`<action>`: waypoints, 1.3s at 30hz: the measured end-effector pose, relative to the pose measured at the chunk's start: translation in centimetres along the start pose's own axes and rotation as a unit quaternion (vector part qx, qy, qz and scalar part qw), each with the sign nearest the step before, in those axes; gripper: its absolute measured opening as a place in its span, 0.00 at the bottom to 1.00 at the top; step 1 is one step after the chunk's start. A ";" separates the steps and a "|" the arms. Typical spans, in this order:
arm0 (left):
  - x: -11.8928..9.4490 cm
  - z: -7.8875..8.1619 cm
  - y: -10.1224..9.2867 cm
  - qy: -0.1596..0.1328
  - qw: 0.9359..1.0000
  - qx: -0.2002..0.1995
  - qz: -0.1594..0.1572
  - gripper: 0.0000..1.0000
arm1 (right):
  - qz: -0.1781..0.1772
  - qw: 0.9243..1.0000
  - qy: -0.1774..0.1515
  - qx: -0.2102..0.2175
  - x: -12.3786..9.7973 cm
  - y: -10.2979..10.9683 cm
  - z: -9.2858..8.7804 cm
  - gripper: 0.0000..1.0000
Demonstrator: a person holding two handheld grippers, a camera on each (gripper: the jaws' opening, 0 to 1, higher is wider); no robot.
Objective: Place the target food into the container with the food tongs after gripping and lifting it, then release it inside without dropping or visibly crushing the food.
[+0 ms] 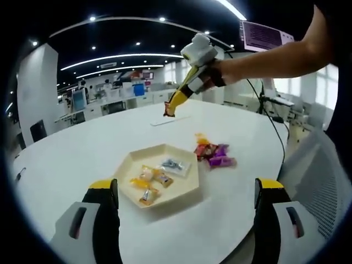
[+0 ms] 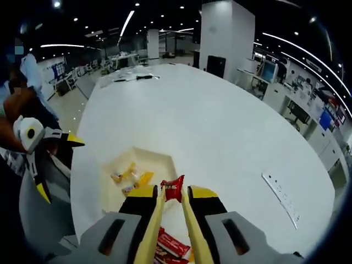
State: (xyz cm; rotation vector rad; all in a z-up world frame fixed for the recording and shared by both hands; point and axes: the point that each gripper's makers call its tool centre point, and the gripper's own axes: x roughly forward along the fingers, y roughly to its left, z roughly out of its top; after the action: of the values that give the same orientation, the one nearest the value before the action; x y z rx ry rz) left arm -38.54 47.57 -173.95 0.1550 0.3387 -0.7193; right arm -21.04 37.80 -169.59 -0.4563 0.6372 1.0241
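A cream hexagonal tray (image 1: 186, 187) sits on the white table and holds several wrapped candies (image 1: 151, 181). To its right lies a loose pile of candies (image 1: 214, 154). My left gripper (image 1: 184, 190) stands open low over the tray's near edge, with nothing between its jaws. A person's hand holds my right gripper (image 1: 191, 81) high over the table's far side, shut on yellow food tongs (image 1: 179, 99). The tongs pinch a red wrapped candy (image 1: 168, 113). In the right gripper view that red candy (image 2: 173, 188) hangs at the tong tips above the tray (image 2: 159, 159).
A flat white card (image 1: 165, 120) lies on the table beyond the tray. A mesh chair back (image 1: 316, 170) stands at the table's right edge, and a black cable (image 1: 269, 121) runs across it. Red candies (image 2: 170, 245) lie under the right gripper.
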 end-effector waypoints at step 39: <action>-0.1 0.2 0.1 -0.005 1.000 -0.001 0.003 0.99 | 0.068 0.995 -0.049 -0.045 -0.4 6.7 4.8 0.26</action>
State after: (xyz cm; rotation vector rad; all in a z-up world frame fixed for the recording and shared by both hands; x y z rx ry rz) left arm -38.48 47.67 -173.77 0.1507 0.3289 -0.7144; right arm -25.83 43.58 -166.18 -0.4424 0.5412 1.2006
